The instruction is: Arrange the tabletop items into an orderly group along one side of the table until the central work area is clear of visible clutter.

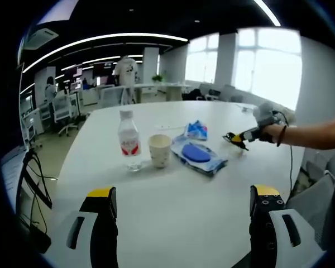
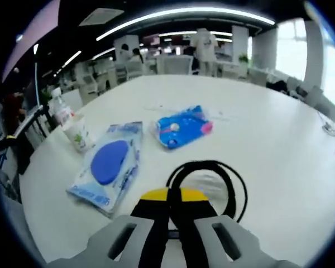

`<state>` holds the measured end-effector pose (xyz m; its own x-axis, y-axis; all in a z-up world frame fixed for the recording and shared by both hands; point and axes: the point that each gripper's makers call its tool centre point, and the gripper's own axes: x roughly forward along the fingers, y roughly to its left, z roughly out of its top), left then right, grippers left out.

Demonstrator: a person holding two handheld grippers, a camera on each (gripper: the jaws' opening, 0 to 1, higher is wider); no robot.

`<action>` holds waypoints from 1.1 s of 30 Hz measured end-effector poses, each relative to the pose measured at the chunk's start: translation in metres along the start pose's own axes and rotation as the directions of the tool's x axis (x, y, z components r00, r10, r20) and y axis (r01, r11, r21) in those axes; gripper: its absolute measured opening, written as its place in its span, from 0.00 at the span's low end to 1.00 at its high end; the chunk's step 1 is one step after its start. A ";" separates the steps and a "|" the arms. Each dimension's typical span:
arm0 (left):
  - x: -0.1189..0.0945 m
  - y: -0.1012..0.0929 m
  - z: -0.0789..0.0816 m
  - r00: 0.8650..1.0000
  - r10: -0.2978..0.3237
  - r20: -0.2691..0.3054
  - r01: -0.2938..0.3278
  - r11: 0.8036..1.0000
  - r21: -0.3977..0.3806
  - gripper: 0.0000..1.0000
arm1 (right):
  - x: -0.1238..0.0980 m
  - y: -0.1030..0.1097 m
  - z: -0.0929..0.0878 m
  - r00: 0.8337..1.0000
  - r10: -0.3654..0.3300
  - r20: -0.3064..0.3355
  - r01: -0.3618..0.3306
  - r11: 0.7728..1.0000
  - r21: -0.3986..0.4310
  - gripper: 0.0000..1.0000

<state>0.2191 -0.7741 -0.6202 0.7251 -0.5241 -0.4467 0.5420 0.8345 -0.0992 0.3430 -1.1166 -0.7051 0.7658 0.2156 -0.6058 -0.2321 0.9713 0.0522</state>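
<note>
Right gripper view: our right gripper [image 2: 168, 196] has its fingers closed at a black cable loop [image 2: 207, 184].
Left gripper [image 1: 181, 201] fingers gape wide, empty, near the water bottle [image 1: 129, 139] and paper cup [image 1: 159, 150] on the table [image 1: 173, 206].

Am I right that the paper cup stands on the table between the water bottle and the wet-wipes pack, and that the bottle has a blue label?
Nearly: the water bottle has a red label, not blue, as the left gripper view shows. The paper cup does stand on the table between it and the wet-wipes pack.
</note>
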 end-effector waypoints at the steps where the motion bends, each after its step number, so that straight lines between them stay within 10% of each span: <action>1: 0.000 0.000 0.000 1.000 -0.001 0.001 0.001 1.000 0.002 0.97 | -0.003 0.000 0.002 1.000 0.000 0.008 0.000 1.000 -0.002 0.00; 33: -0.004 -0.008 0.007 1.000 -0.011 0.016 0.011 1.000 0.016 0.97 | -0.084 -0.011 0.032 0.987 -0.050 0.155 0.056 0.998 -0.037 0.00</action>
<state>0.2147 -0.7794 -0.6113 0.7259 -0.5361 -0.4310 0.5565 0.8260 -0.0901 0.3009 -1.1420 -0.6291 0.8602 0.1796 -0.4773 -0.2106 0.9775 -0.0116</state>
